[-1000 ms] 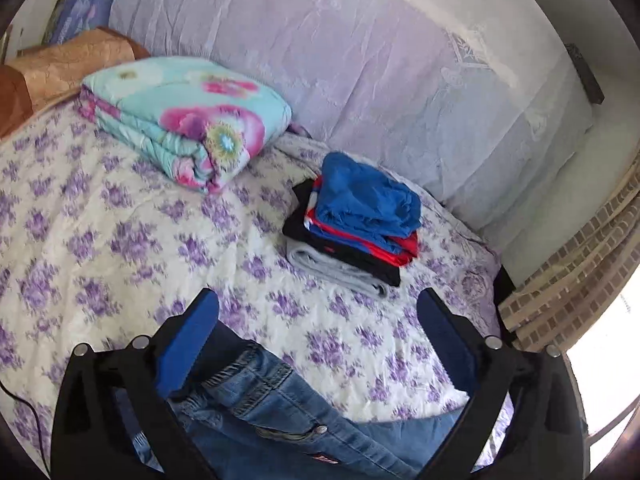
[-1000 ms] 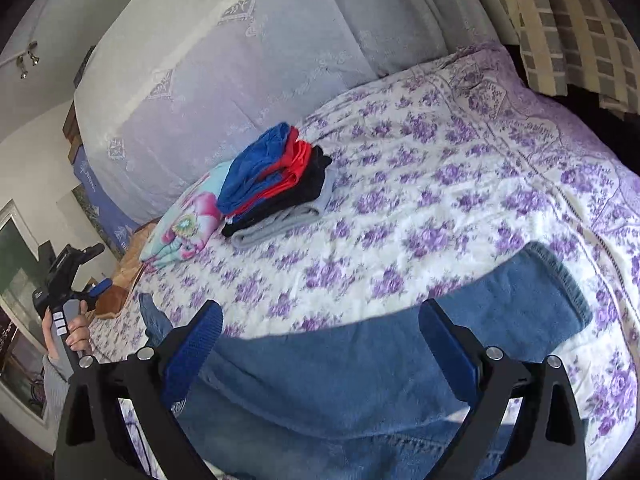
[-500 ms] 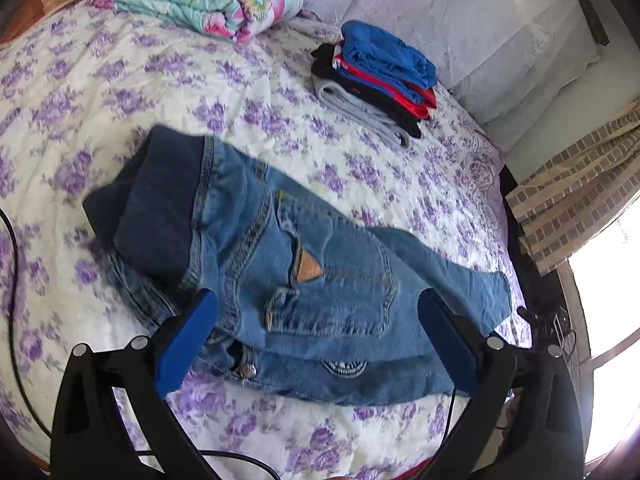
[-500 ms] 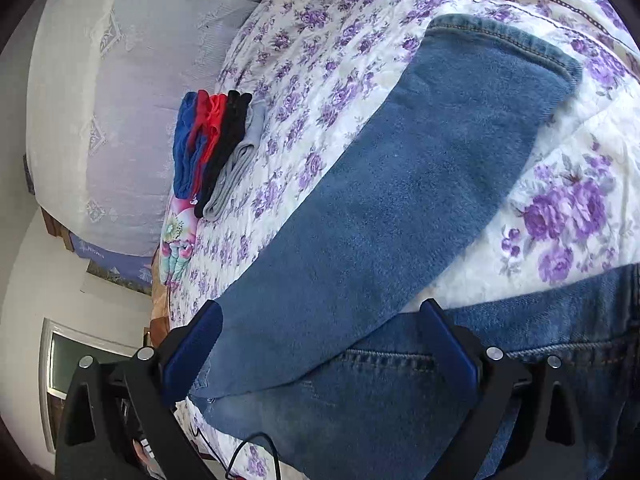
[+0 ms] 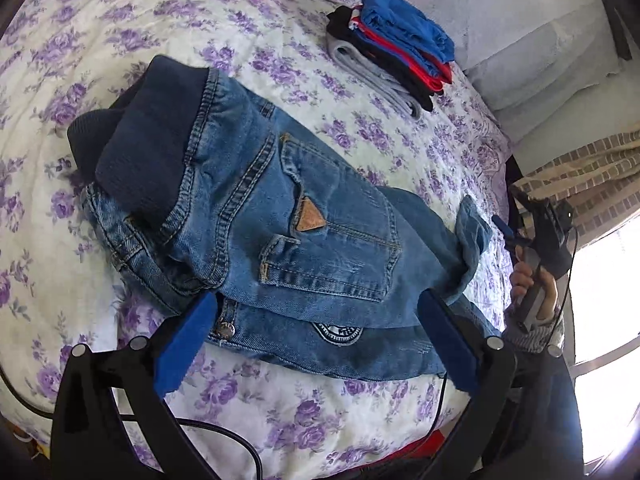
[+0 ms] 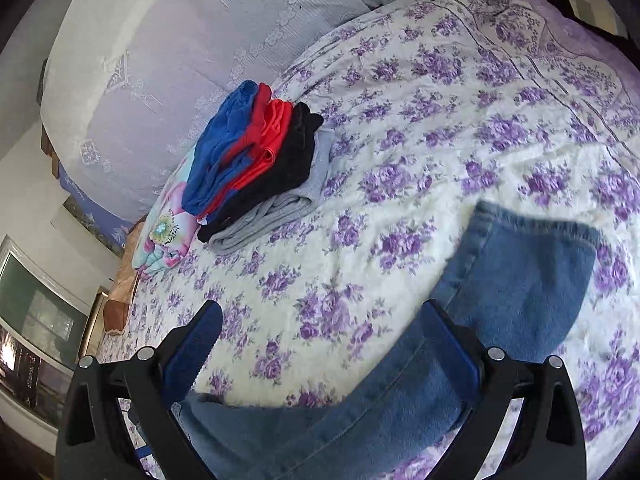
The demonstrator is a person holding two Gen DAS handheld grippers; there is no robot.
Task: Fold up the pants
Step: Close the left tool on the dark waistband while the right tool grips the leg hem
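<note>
Blue jeans [image 5: 320,240] lie folded over on the flowered bed, back pocket up, with the dark ribbed waistband [image 5: 148,160] at the left. My left gripper [image 5: 316,312] hovers open over their near edge and holds nothing. One jeans leg [image 6: 520,280] stretches away across the bedspread in the right wrist view. My right gripper [image 6: 322,320] is open above it, its right finger over the denim. In the left wrist view, a person's hand [image 5: 534,280] holds that gripper past the curled leg end [image 5: 472,236].
A stack of folded clothes [image 5: 392,52] in blue, red, black and grey sits further up the bed [image 5: 280,400], also in the right wrist view as the stack [image 6: 256,156]. A folded floral blanket [image 6: 168,232] lies behind it. A cable [image 5: 224,436] trails at the bed's near edge.
My left gripper has drawn back and up from the waistband, so the whole folded jeans now show. The right gripper's view swung back towards the leg's hem.
</note>
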